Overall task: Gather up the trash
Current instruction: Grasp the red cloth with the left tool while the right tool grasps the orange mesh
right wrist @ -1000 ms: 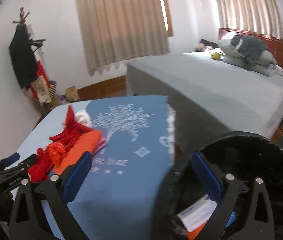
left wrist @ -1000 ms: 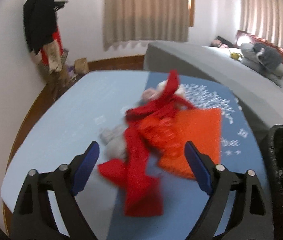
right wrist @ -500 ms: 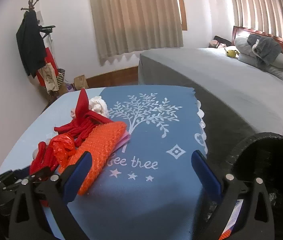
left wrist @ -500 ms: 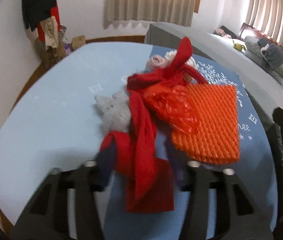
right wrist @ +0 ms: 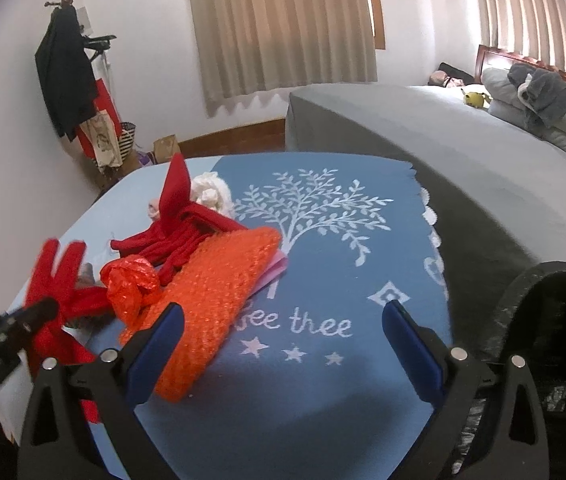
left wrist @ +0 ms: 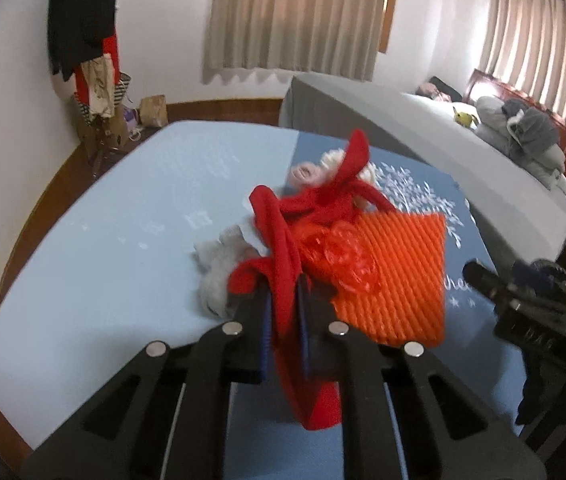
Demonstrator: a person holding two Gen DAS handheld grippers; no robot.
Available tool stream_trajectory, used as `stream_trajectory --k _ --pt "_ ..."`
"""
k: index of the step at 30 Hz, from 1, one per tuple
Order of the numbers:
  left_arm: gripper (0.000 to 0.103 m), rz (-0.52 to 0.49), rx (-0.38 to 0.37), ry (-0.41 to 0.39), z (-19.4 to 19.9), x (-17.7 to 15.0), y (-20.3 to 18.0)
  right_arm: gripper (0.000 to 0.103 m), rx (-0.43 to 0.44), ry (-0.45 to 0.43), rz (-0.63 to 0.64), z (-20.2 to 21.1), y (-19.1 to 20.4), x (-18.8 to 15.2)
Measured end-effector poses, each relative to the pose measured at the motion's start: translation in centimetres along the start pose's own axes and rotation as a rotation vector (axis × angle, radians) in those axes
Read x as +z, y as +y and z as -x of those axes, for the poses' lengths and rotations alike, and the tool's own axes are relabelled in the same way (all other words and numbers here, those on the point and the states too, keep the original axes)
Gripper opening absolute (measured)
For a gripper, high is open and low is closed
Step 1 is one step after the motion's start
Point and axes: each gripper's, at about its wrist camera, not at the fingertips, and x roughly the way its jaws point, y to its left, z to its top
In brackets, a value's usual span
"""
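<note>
Clamped tight, the left gripper pinches a strip of red cloth between its blue pads, low over the near edge of the table. Beside it, the right gripper hangs with its jaws wide apart and nothing between them, above the dark blue cloth printed with a white tree. Just past the held strip lies the trash heap: an orange foam net sleeve, crumpled red plastic, a grey wad, perhaps tissue, and white crumpled paper. A black-lined bin stands at the table's right. Farther back sits a grey bed.
</note>
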Motion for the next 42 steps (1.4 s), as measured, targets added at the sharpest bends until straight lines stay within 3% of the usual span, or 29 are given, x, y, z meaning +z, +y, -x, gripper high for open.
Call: stream_trajectory --k 6,12,14,16,19,31,42 --pt "0.010 0.021 0.008 -0.021 -0.1 1.0 1.1 0.087 0.013 0.055 0.014 -2.1 1.3 -0.4" --pt "0.010 0.010 -0.016 -0.027 -0.3 1.4 0.9 0.062 0.054 0.123 0.036 -4.5 2.6 -0.8" --pt "0.010 0.006 -0.020 -0.025 -0.5 1.4 0.9 0.048 0.084 0.143 0.041 -5.0 3.0 -0.9" --pt "0.010 0.000 -0.020 -0.020 -0.8 1.2 0.8 0.027 0.124 0.147 0.045 -4.9 3.1 -1.0" --pt "0.010 -0.003 -0.021 -0.014 -0.9 1.0 0.7 0.012 0.142 0.130 0.071 -4.4 3.5 -1.0" --pt "0.010 -0.019 -0.038 -0.063 1.5 1.5 -1.0 0.012 0.149 0.014 0.071 1.1 2.2 1.3" --pt "0.010 -0.041 -0.109 -0.111 4.4 2.2 -3.9 0.012 0.124 -0.063 0.033 6.0 -0.7 2.7"
